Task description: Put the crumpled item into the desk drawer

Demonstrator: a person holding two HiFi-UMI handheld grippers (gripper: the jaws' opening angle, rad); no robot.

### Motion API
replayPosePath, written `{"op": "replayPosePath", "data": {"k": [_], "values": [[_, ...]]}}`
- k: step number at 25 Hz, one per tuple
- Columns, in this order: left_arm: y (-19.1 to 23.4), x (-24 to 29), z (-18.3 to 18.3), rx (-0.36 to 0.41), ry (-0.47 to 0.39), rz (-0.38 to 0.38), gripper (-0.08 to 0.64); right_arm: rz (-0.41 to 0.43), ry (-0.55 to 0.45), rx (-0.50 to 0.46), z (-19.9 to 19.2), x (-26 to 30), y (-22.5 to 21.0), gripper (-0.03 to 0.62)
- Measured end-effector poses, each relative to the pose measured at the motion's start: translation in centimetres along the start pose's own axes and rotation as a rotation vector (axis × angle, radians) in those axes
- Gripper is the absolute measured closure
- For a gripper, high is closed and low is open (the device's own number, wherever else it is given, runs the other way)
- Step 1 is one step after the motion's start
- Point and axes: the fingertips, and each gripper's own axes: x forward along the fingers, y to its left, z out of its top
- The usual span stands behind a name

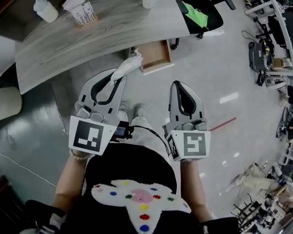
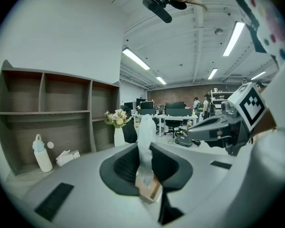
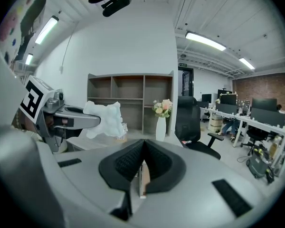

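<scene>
Long grey wood-grain desk (image 1: 97, 30) runs across the top of the head view. A black office chair (image 1: 207, 6) is parked at its right end. A shallow brown wooden drawer (image 1: 156, 56) is pulled out under the desk's front edge.

Left gripper (image 1: 118, 78): jaws nearly together, clamped on the crumpled white item (image 1: 128, 65). The item sticks up past the fingertips, in the air, with its far end just beside the drawer's left edge; it is not in the drawer.

Right gripper (image 1: 178, 85): jaws fully together with nothing between them, held beside the left one and apart from it.

On the desk's far left are a white bottle (image 1: 45, 9) and a white tissue box (image 1: 80, 9), near each other.
</scene>
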Motion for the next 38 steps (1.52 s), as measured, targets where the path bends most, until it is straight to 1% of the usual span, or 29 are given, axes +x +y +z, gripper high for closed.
{"op": "replayPosePath", "data": {"k": [4, 9, 14, 20, 28, 33, 38], "values": [[0.0, -0.1, -0.4, 0.004, 0.016, 0.008, 0.502, 0.014, 0.0, -0.003, -0.1, 0.3, -0.1, 0.588], [0.1, 0.0, -1.2, 0.005, 0.022, 0.011, 0.502, 0.009, 0.002, 0.005, -0.9, 0.7, -0.3, 0.588], [0.0, 0.7, -2.0, 0.016, 0.031, 0.0, 0.502, 0.005, -0.005, 0.004, -1.3, 1.5, -0.8, 0.588], [-0.5, 1.6, -3.2, 0.033, 0.062, -0.022, 0.502, 0.015, -0.001, 0.013, -2.1, 2.5, -1.1, 0.588], [-1.5, 3.1, -4.3, 0.015, 0.094, -0.032, 0.502, 0.025, 0.024, 0.032, -3.5, 2.8, -2.2, 0.588], [-1.9, 3.9, -5.5, 0.027, 0.126, -0.05, 0.502, 0.018, 0.034, 0.036, -4.5, 3.2, -2.6, 0.588], [-1.8, 4.8, -6.7, 0.016, 0.139, -0.059, 0.502, 0.013, 0.055, 0.06, -5.9, 4.1, -2.6, 0.588]]}}
